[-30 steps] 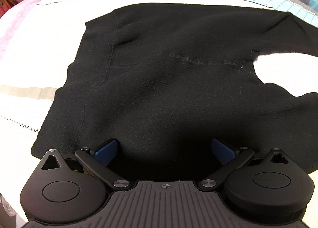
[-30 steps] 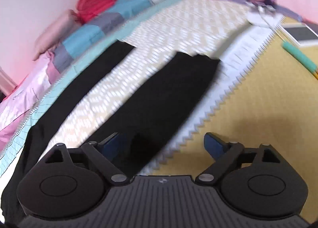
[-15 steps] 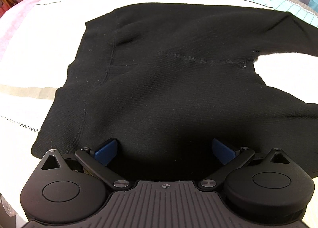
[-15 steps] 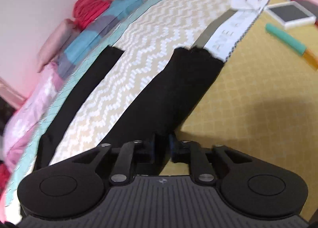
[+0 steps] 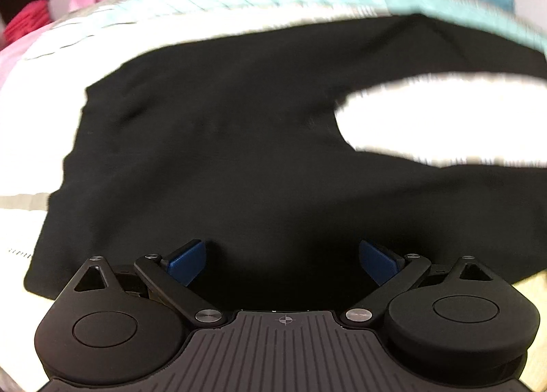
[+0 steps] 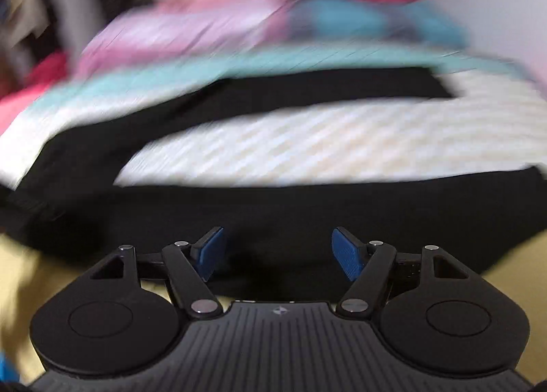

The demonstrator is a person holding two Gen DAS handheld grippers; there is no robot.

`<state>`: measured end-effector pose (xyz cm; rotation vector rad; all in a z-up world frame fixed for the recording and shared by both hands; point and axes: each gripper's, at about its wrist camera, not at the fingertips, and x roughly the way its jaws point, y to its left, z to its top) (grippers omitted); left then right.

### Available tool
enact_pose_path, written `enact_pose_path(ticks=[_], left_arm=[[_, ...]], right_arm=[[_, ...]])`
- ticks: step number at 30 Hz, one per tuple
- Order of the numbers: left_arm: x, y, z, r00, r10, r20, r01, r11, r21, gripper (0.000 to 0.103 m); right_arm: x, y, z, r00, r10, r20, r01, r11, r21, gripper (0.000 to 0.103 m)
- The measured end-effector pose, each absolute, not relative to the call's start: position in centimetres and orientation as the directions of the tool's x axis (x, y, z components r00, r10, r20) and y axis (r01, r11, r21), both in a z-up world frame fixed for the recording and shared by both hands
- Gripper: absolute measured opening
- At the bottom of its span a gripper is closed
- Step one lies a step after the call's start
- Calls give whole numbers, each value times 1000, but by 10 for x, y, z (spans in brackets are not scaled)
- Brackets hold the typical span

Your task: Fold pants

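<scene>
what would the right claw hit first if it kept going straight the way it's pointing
Most likely the black pants: the near leg lies right ahead of the open right claw, between its blue pads. The frame is blurred, so the gap to the fabric is unclear.

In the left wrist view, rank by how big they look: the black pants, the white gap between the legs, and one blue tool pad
1. Black pants, filling most of the view.
2. White gap between the legs.
3. Blue pad, smallest, though nearest the camera.
</scene>
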<state>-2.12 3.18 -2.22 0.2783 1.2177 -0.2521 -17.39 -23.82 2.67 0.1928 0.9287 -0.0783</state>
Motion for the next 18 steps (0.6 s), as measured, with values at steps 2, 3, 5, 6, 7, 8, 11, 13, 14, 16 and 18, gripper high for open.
enact_pose_path(ticks=[2,3,5,6,7,8,11,13,14,16,18], left_arm=[[-25,37,-27,336,-38,-941,347,934,86,103],[-25,42,-27,330,-41,-943,346,935,81,103],[-26,53,-24,312,-50,-949,327,943,57,103],[-27,58,-21,313,-50,-949,319,946,56,103],[-27,60,-18,320,-48,-946,317,946,60,103],[-28,61,-14,331,-51,-942,320,945,62,103],[-35,49,-11,350,-88,-933,330,943,34,103],[-31,34,-15,339,-105,-935,351,936,23,103],[-31,29,-18,331,-104,-938,368,929,27,103],[-36,22,-26,313,-68,-947,405,912,68,103],[-40,28,-25,329,-76,-941,417,906,72,103]], right_arm=[[-172,-229,11,503,30,-864,75,994,79,72],[-180,-231,13,516,31,-856,56,996,70,72],[-192,-240,21,519,21,-854,90,993,79,72],[-200,-244,29,545,14,-838,104,991,84,73],[-204,-248,34,575,10,-818,101,991,83,79],[-204,-250,38,592,4,-806,95,993,76,80],[-188,-241,39,603,34,-797,61,994,89,81],[-175,-229,33,598,71,-799,30,993,111,82],[-171,-224,29,592,91,-801,19,992,126,81],[-160,-219,15,549,127,-826,16,987,161,34],[-165,-218,13,553,121,-824,5,989,149,18]])
